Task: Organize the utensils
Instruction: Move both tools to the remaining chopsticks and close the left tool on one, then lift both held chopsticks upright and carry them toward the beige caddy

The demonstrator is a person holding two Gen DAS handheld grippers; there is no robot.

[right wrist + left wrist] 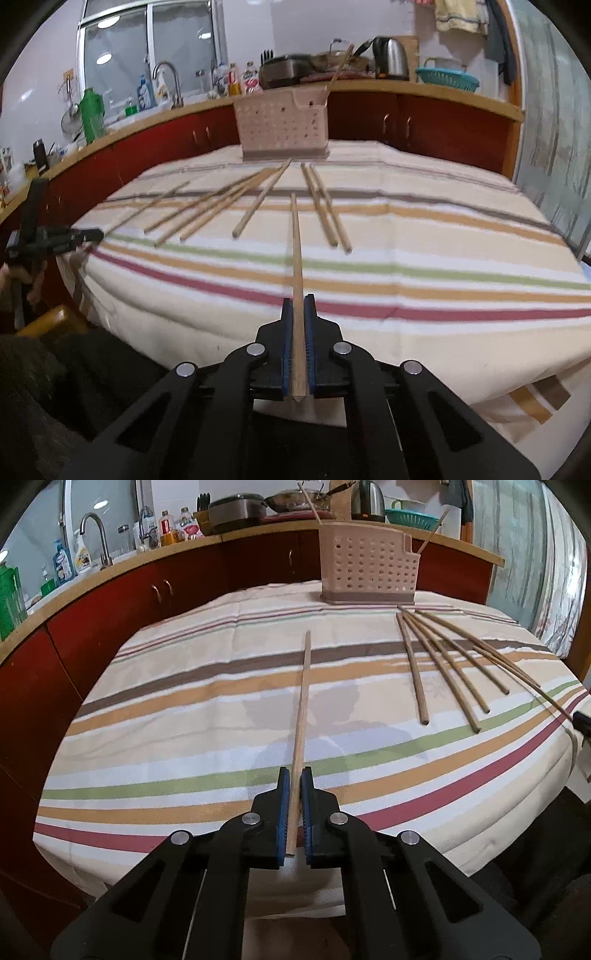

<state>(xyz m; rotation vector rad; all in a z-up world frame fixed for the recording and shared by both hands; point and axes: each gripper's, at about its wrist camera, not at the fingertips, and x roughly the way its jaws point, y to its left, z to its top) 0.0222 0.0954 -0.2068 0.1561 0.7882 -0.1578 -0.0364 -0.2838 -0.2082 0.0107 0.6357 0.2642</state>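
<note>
- A chopstick [301,716] sits clamped between the left fingers [294,775], which are closed tight on its near end; it runs straight ahead of them, over the striped cloth [184,738].
- A second chopstick [296,266] is pinched the same way by the right fingers [298,301], pointing forward beyond their tips.
- Loose chopsticks [448,664] lie fanned on the cloth, ahead and to the right of the left fingers.
- The holder [367,568], a perforated basket, stands upright far ahead of both pairs of fingers, with sticks poking out of it.
- Beyond it runs the bench [258,531] with a kettle [367,498].
</note>
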